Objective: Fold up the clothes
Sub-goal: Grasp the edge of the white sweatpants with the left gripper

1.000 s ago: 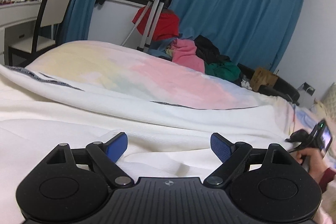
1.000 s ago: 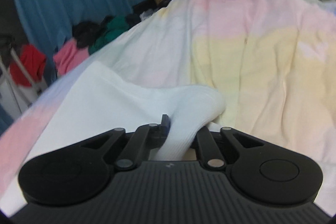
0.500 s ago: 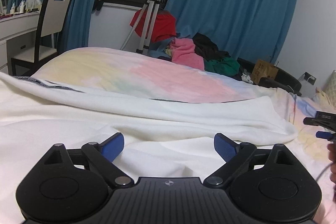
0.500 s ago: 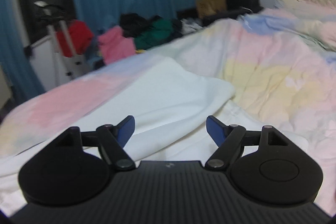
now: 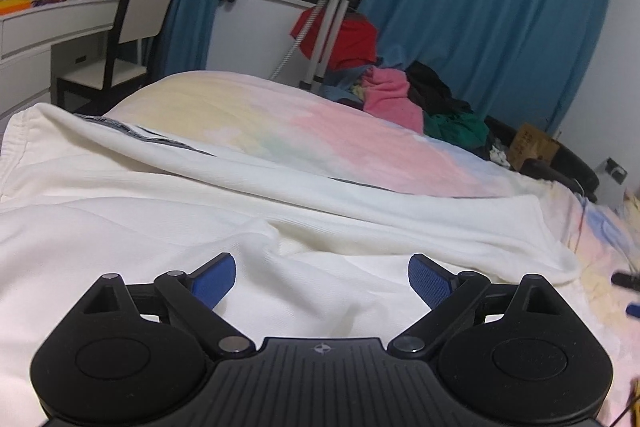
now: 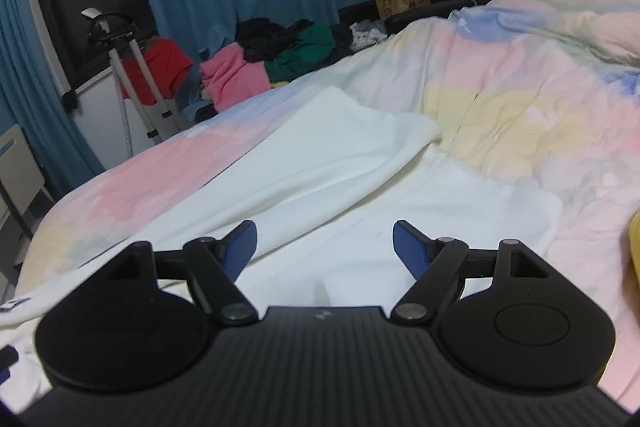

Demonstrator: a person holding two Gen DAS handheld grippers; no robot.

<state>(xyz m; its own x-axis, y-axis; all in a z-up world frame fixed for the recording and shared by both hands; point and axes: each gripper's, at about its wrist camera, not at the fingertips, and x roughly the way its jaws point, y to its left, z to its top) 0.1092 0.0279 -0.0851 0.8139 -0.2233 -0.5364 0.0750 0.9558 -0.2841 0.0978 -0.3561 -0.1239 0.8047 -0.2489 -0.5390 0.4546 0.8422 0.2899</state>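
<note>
A white garment (image 5: 200,211) with a dark trim lies spread and partly folded over on the pastel duvet (image 5: 320,131). My left gripper (image 5: 322,277) is open and empty, just above the garment's middle. In the right wrist view the same white garment (image 6: 320,163) has one flap folded over, its corner (image 6: 420,131) resting on the duvet (image 6: 520,99). My right gripper (image 6: 324,247) is open and empty above the cloth.
A pile of pink, black and green clothes (image 5: 420,99) and a tripod with a red cloth (image 5: 336,27) stand beyond the bed. A chair (image 5: 132,27) and a desk (image 5: 40,27) are at the left. A yellow item (image 6: 634,239) shows at the right edge.
My right gripper has let go of the white cloth, opened and pulled back. The folded flap now lies on the bed. My left gripper stayed open and rose slightly.
</note>
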